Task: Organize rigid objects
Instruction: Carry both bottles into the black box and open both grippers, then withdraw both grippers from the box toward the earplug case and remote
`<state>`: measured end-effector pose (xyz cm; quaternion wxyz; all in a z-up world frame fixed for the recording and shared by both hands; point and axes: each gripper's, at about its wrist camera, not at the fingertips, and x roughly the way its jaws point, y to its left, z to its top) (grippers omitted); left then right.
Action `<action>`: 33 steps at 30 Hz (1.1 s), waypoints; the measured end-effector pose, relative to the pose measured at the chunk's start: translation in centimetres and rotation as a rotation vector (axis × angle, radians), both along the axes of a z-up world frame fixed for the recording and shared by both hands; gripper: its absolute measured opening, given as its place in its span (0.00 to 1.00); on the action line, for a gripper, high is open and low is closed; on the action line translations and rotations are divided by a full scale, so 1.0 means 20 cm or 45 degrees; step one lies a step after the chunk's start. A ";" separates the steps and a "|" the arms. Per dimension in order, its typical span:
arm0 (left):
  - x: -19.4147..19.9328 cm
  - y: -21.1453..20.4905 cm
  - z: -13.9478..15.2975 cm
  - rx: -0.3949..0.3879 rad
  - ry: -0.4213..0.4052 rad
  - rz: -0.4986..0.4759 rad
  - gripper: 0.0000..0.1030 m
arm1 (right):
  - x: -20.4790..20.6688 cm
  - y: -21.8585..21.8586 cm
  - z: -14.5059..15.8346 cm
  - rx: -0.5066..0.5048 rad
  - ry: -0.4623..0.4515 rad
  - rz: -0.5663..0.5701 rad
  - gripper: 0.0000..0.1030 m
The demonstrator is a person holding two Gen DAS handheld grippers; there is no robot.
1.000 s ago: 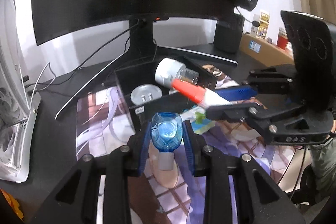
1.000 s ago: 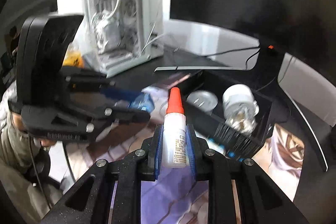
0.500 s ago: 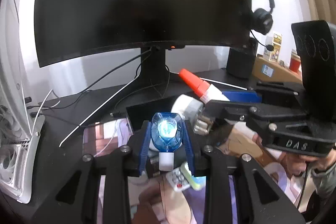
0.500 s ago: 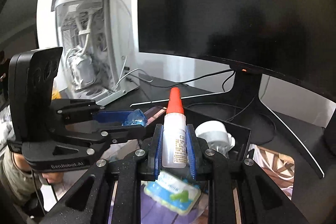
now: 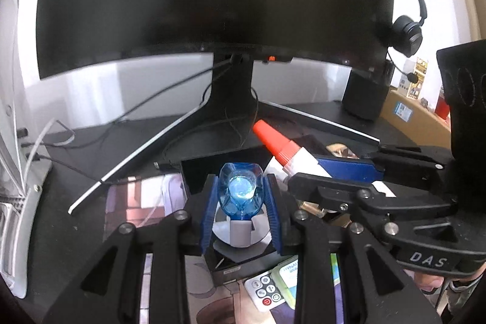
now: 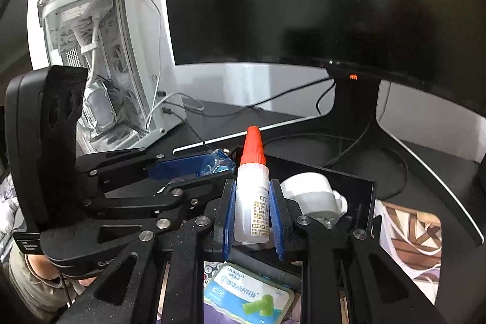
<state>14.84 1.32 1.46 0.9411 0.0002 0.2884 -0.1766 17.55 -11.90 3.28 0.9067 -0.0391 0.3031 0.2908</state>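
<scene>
With the left gripper [image 5: 240, 213] clamped on a blue bottle [image 5: 240, 193] low in the frame and the right gripper [image 6: 251, 217] clamped on a red-capped glue bottle [image 6: 251, 202], both over the black box [image 6: 366, 202], lower each upright into free space before parting the fingers.

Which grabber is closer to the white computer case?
Left. The left gripper, clamped on a blue bottle, sits on the side of the white computer case. The right gripper, holding the glue bottle, is beyond it.
</scene>
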 end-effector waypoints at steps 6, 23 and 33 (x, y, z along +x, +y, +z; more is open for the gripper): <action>0.03 -0.02 -0.06 0.026 0.051 0.001 0.28 | 0.02 0.01 -0.04 -0.022 0.055 0.004 0.20; 0.06 -0.03 -0.11 0.030 0.113 -0.009 0.28 | 0.05 0.01 -0.10 -0.030 0.131 0.000 0.20; 0.07 -0.03 -0.11 0.042 0.135 -0.017 0.29 | 0.07 0.02 -0.11 -0.034 0.139 -0.006 0.20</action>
